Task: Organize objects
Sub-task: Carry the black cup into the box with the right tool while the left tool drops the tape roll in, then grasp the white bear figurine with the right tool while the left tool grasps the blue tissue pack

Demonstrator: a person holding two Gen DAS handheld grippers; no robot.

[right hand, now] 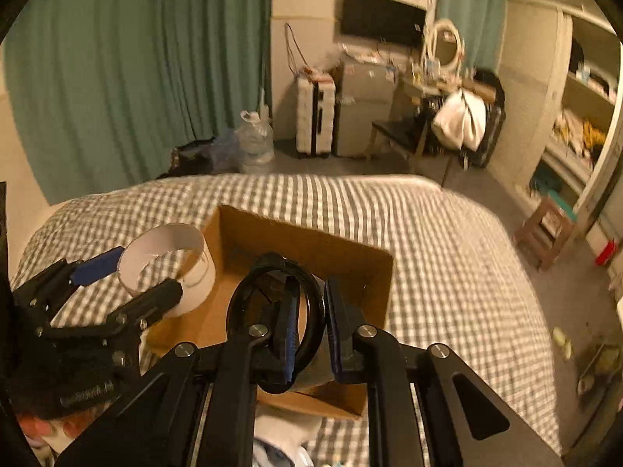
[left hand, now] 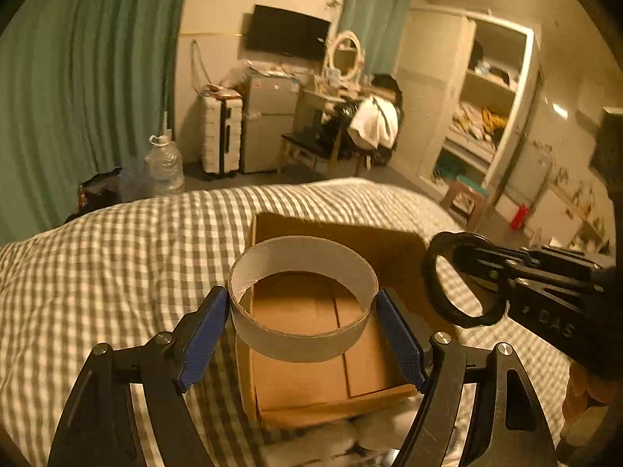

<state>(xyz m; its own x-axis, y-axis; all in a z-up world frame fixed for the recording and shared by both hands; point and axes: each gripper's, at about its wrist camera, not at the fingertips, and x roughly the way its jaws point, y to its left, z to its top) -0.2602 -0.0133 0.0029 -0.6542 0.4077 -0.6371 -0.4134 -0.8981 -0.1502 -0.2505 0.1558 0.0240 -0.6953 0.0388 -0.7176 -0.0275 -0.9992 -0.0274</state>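
Observation:
An open cardboard box (left hand: 307,393) lies on the checked bed; it also shows in the right wrist view (right hand: 373,264). My left gripper (left hand: 301,303) is shut on a wide white cardboard ring (left hand: 303,344) and holds it above the box; the ring shows in the right wrist view (right hand: 171,264) over the box's left edge. My right gripper (right hand: 311,311) is shut on the rim of a black ring (right hand: 249,292) and holds it upright over the box. In the left wrist view the black ring (left hand: 436,292) hangs at the box's right side.
The bed with a grey-white checked cover (left hand: 117,272) fills the foreground. Beyond it are a water jug (left hand: 165,163), a white suitcase (left hand: 222,136), a small fridge (left hand: 268,124), a cluttered chair (left hand: 350,132), an open wardrobe (left hand: 483,109) and a stool (right hand: 545,229).

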